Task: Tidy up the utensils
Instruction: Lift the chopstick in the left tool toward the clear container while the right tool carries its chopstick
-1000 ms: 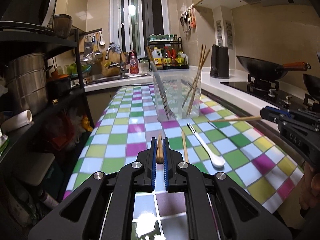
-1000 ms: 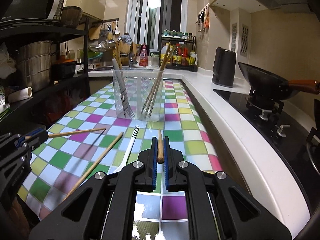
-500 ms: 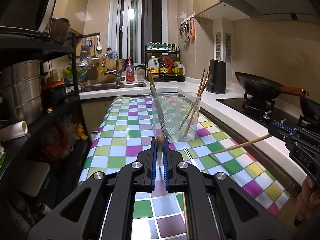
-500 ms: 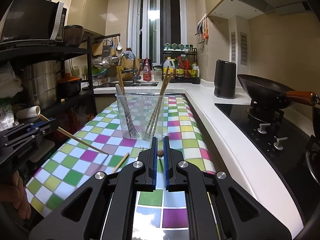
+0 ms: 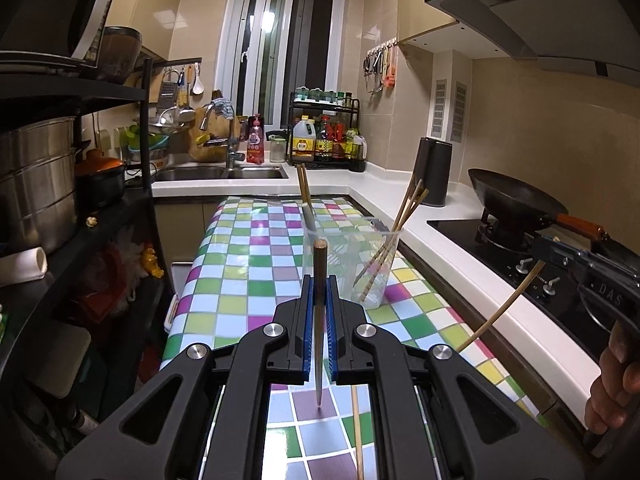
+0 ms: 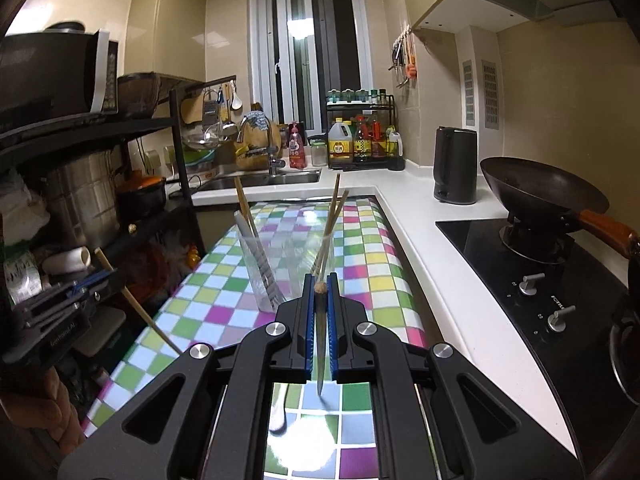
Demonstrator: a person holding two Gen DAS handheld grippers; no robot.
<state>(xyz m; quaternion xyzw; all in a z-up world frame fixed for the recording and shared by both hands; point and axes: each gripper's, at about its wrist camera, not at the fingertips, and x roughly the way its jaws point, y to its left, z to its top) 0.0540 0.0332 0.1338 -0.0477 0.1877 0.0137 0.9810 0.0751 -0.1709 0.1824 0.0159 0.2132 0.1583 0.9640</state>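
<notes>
My left gripper (image 5: pixel 319 286) is clamped on a chopstick (image 5: pixel 319 320); it stands nearly upright between my blue pads, blunt end above the fingertips, tapered tip hanging below them over the checkered tablecloth (image 5: pixel 240 296). My right gripper (image 6: pixel 319 286) pinches a second chopstick (image 6: pixel 320 336) the same way, tip pointing down. Under my left jaws another loose chopstick (image 5: pixel 356 432) lies on the cloth, and under my right jaws a white spoon (image 6: pixel 278 412) rests there, blurred. Just beyond both sets of fingertips stands the clear plastic holder (image 5: pixel 376 264), with forks leaning in its left part and several chopsticks leaning in its right. Farther off, to the right, a wok (image 5: pixel 516 204) sits on the stove.
</notes>
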